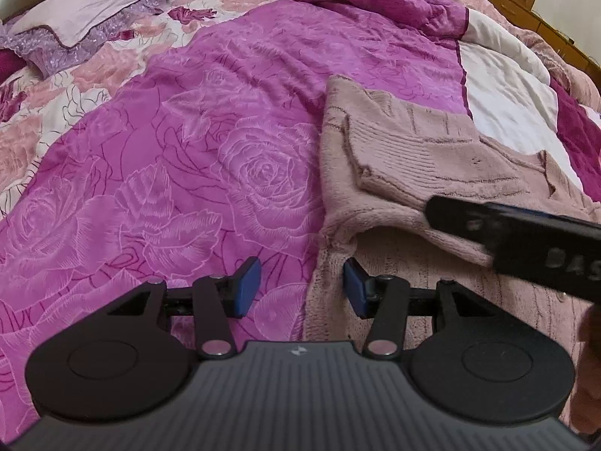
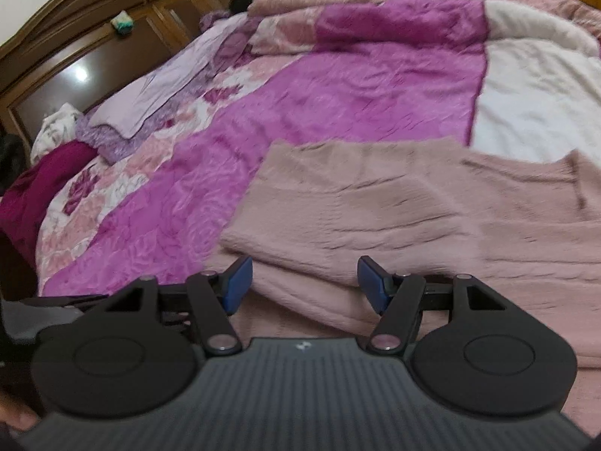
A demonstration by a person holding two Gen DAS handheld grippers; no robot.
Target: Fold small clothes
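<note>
left tongs (image 1: 302,287) half open and empty, just above the near left edge of the pink sweater (image 1: 409,173) on the bed (image 1: 150,150). right tongs (image 2: 304,285) likewise parted, empty, over the folded part. better to pinch both layers at the hem, then lift evenly.

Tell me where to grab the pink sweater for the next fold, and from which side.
Take the pink sweater at its lower left edge, coming in from the purple blanket side. That edge lies loose and slightly lifted on the blanket, so a finger could probably slip under. The left gripper is open and straddles that edge.
</note>
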